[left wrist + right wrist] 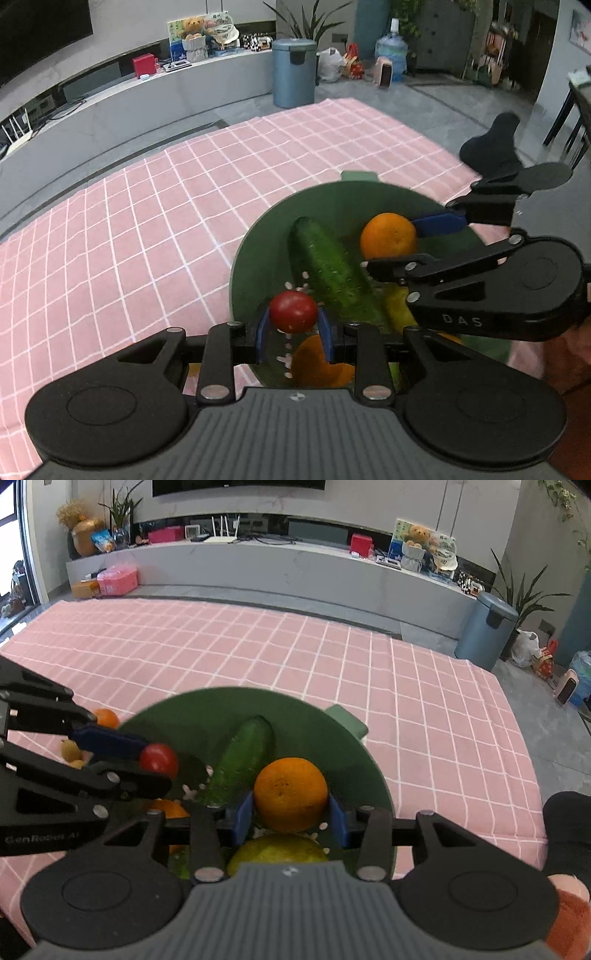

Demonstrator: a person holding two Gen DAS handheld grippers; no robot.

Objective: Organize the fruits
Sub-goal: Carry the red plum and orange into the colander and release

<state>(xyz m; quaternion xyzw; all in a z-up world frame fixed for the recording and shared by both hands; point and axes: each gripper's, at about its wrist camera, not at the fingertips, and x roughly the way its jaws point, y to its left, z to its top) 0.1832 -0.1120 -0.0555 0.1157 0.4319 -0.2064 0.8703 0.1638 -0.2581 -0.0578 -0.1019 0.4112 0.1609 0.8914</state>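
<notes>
A green bowl (pixel 258 236) (pixel 177 716) stands on the pink checked cloth and holds a cucumber (pixel 328 269) (pixel 243 753), a yellow-green fruit (pixel 277 851) and another orange (pixel 314 362). My left gripper (pixel 293 314) (pixel 162 758) is shut on a small red tomato (pixel 293 310) (pixel 159 760) and hangs over the bowl. Beside it my right gripper (pixel 291 805) (pixel 391 240) is shut on an orange (pixel 291 794) (pixel 388 236), also above the bowl's inside.
Outside the bowl, on the cloth (pixel 258 646) to its left, lie an orange (pixel 107 718) and small brownish fruits (pixel 70 751). A blue bin (pixel 294 72) stands on the floor past the table's far edge. A low grey counter runs behind.
</notes>
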